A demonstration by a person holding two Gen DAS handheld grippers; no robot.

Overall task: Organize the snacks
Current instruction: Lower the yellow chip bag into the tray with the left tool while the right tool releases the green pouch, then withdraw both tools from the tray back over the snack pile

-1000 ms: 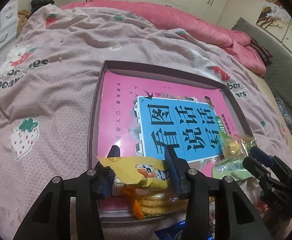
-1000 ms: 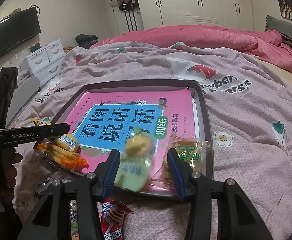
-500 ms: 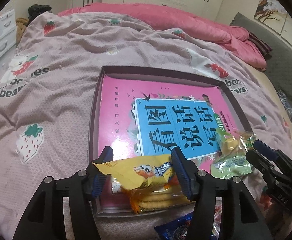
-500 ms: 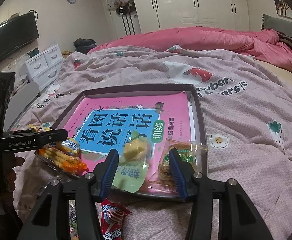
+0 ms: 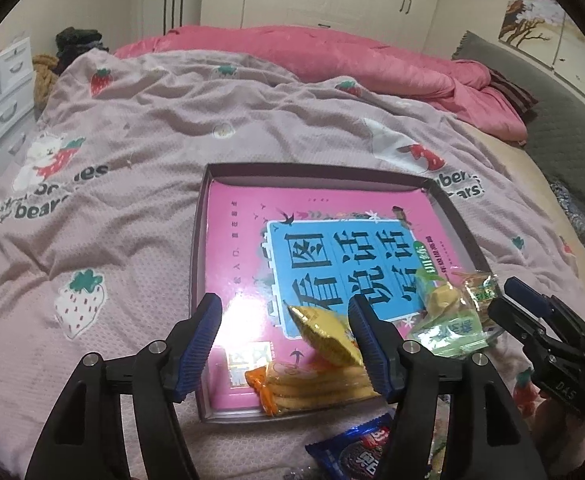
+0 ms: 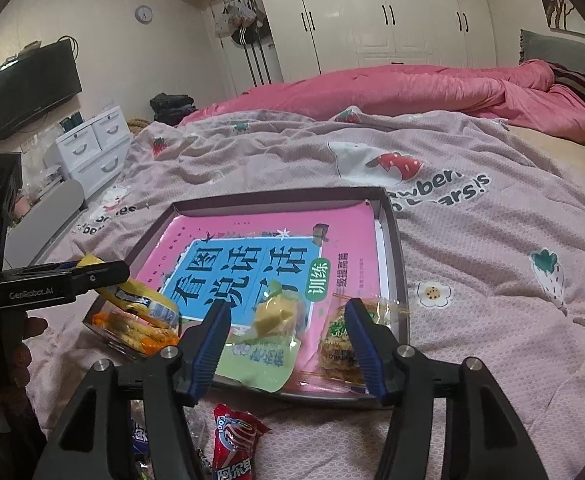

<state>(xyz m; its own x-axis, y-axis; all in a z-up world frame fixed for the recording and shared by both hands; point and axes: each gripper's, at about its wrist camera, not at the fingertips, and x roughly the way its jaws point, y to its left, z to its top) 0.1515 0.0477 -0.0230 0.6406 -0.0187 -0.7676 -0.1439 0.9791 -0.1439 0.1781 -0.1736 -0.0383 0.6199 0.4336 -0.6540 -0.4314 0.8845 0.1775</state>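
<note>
Left gripper [image 5: 284,336] jaws wide, gripping nothing; yellow snack packet [image 5: 326,338] lies on the cracker pack [image 5: 312,386] at the tray [image 5: 196,280] near edge, partly behind the right finger. Right gripper [image 6: 288,340] also wide apart, empty, over the green pouch [image 6: 256,356]. Red wrapper [image 6: 234,440] cut off by the frame edge.
</note>
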